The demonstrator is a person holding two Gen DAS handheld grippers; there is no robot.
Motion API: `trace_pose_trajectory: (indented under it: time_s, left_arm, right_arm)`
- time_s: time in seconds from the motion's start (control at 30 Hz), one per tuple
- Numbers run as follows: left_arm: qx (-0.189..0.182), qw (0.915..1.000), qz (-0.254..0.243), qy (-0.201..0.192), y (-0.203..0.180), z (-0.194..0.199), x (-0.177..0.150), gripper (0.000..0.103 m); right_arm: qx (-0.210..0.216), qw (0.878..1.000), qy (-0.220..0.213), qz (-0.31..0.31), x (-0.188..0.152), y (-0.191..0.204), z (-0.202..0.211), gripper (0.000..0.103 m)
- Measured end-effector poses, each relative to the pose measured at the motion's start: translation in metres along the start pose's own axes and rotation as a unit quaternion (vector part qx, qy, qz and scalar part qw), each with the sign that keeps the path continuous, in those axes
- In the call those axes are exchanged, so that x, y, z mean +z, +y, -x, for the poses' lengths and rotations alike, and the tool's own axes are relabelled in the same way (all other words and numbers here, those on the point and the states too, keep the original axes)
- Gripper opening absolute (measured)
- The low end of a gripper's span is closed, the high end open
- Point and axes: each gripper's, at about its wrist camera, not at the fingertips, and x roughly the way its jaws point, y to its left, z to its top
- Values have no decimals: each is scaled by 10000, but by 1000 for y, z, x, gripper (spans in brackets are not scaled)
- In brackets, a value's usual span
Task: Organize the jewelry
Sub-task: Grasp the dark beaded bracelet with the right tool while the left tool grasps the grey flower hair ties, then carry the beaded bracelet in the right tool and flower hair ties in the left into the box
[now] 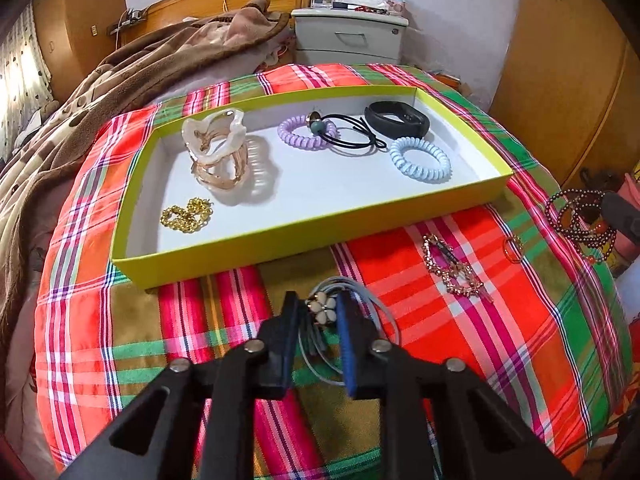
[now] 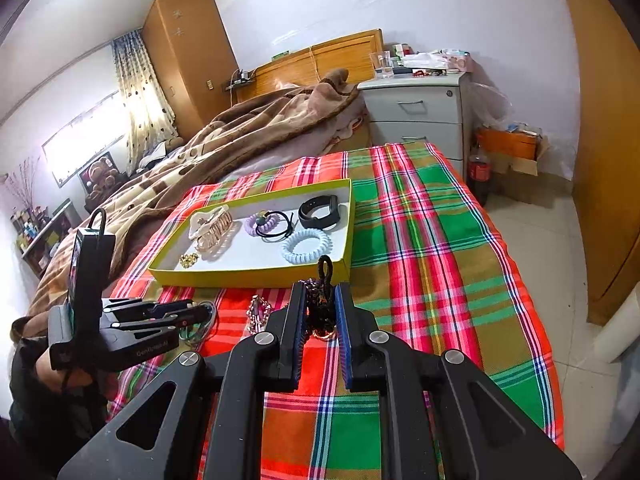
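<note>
A yellow-green tray (image 1: 304, 236) with a white floor lies on the plaid bedspread; it also shows in the right wrist view (image 2: 256, 278). It holds a beige hair claw (image 1: 214, 148), a gold chain (image 1: 187, 215), a lilac coil tie (image 1: 306, 133), a black cord tie (image 1: 356, 136), a black band (image 1: 397, 119) and a pale blue coil tie (image 1: 420, 159). My left gripper (image 1: 319, 306) is shut on a grey hair tie with a white flower (image 1: 319, 309). My right gripper (image 2: 320, 308) is shut on a dark beaded bracelet bundle (image 2: 322, 300), seen also in the left wrist view (image 1: 580, 216).
A rhinestone hair clip (image 1: 454, 268) and a small ring (image 1: 513, 249) lie on the plaid bedspread (image 1: 460, 340) in front of the tray. A brown blanket (image 1: 120, 88) covers the bed to the left. A nightstand (image 2: 416, 116) stands behind. The bed edge drops off at right.
</note>
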Motion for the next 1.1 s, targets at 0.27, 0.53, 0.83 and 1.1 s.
trace_pose_trajectory:
  time_s: [0.27,0.53,0.83,1.1]
  left_arm:
    - [-68,9999,69,-29,1,4,0,16]
    - [-122,9993,187,-290,6,26,4,16]
    - [-189,9977,288,-578,17,52,14,16]
    - [-129,9955,441,-825,39,67,29,16]
  right_arm:
    - [-19,10000,-29,-16,1,-1,0,15]
    - [20,10000,-58,-6,6,2,0,15]
    - [133,9997,-154,114,18,14,2,15]
    - [324,9991,-138,250,38,28,-11,15]
